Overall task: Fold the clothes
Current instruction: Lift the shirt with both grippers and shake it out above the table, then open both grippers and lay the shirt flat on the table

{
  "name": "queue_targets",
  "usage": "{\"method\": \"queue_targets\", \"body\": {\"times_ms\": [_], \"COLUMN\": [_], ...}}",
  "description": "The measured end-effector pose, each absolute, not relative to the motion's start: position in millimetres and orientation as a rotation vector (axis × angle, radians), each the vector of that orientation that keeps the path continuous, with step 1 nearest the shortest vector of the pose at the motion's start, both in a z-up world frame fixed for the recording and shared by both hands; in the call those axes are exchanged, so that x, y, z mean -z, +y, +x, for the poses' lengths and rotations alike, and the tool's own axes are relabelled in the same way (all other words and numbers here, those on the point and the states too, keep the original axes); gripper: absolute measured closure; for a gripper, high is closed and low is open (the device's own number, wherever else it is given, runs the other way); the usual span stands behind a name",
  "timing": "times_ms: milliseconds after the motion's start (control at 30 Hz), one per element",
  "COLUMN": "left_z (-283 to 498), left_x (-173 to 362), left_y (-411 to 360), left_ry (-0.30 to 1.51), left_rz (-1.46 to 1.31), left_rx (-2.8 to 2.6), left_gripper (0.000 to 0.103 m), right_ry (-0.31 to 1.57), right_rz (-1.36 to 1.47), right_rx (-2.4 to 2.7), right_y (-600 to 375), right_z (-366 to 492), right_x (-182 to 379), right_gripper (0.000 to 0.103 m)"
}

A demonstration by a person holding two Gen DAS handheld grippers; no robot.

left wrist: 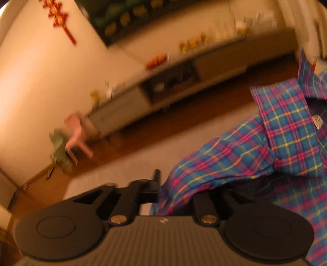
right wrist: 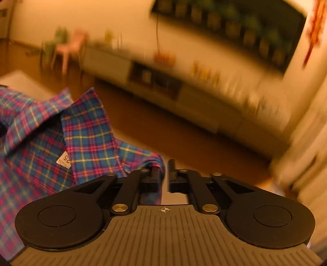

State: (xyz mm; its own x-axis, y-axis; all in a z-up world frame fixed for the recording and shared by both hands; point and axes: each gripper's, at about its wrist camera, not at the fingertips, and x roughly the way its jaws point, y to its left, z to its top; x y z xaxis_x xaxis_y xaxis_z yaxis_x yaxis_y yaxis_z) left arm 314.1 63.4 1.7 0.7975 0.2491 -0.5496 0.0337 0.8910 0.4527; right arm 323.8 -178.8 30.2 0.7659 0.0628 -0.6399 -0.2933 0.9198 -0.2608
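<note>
A blue, pink and yellow plaid shirt (left wrist: 286, 133) hangs in the air between my two grippers, with its collar up and a white size label (left wrist: 317, 121) showing inside. My left gripper (left wrist: 163, 180) is shut on the shirt's shoulder edge; the cloth drapes over and hides its right finger. In the right wrist view the same shirt (right wrist: 87, 133) fills the left side, label (right wrist: 64, 160) visible. My right gripper (right wrist: 163, 167) is shut on the other shoulder edge, a fold of cloth pinched in the narrow gap. Both views are blurred by motion.
A pale grey surface (left wrist: 122, 169) lies below the shirt, with wooden floor beyond. A long low cabinet (left wrist: 214, 67) with small items stands along the far wall. A pink chair (left wrist: 75, 133) is beside it. A red ornament (left wrist: 59, 18) hangs on the wall.
</note>
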Motion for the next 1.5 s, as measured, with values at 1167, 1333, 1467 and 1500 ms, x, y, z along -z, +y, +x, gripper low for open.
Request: {"method": "queue_targets", "body": {"times_ms": [1167, 1333, 1467, 1500], "left_z": [129.3, 113.5, 128.5, 135.3], "left_x": [-6.6, -26.5, -27.6, -23.6], "left_y": [209.8, 139.7, 75.3, 58.4], "left_ry": [0.765, 0.627, 0.547, 0.515], "left_rz": [0.166, 0.326, 0.526, 0.620], "left_rx": [-0.385, -0.073, 0.187, 0.227], "left_gripper": [0.065, 0.030, 0.030, 0.029], "right_ry": [0.602, 0.531, 0.581, 0.600], "right_rz": [-0.002, 0.044, 0.094, 0.097], "right_rx": [0.355, 0.103, -0.155, -0.196], "right_y": [-378.7, -322.1, -268.5, -255.0], "right_z": [88.0, 86.2, 106.5, 113.1], "right_x": [-54.0, -80.2, -87.7, -80.2], "right_gripper": [0.051, 0.031, 0.021, 0.020]}}
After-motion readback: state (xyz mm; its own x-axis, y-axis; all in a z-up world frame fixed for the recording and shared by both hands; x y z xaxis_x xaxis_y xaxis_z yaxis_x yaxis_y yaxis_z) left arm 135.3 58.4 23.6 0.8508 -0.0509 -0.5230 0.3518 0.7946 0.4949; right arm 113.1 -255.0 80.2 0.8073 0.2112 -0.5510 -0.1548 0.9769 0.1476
